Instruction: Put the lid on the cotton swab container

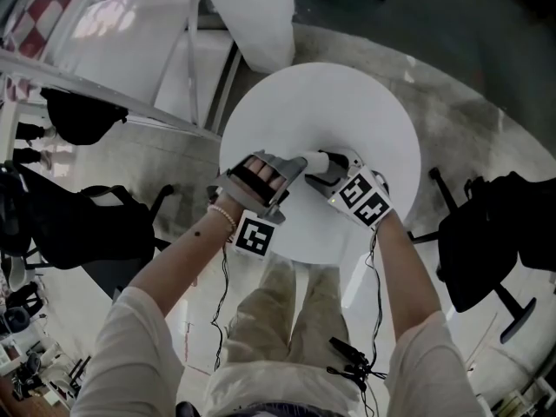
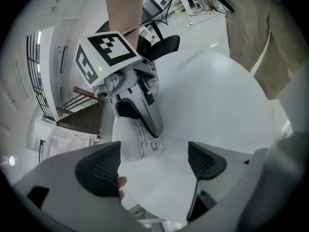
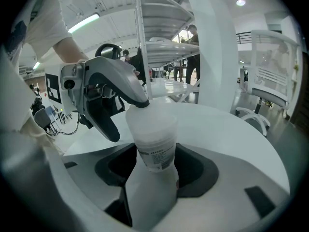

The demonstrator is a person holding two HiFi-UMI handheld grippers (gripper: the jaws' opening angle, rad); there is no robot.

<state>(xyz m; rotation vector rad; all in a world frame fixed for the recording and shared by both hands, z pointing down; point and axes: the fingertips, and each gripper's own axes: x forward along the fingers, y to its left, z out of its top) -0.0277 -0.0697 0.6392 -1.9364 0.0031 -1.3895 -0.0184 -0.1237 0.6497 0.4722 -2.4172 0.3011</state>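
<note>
Hard to see much from the head view: the two grippers crowd together over the round white desk (image 1: 347, 102), and the container (image 1: 317, 160) is only a pale sliver between them. No view lets me pick out the lid as a separate piece. There's a printed label on the container's side in the right gripper view, but it's too small to read. Right gripper (image 3: 154, 166): jaws clenched on the container (image 3: 153, 134), holding it upright just above the desk. Left gripper (image 2: 153, 166): jaws spread wide, nothing between them but bare desk (image 2: 212, 95). From the right side, the left gripper's (image 3: 128, 120) upper jaw tip touches the container's top edge. A fingertip (image 2: 120, 181) peeks in beside the left jaw.
</note>
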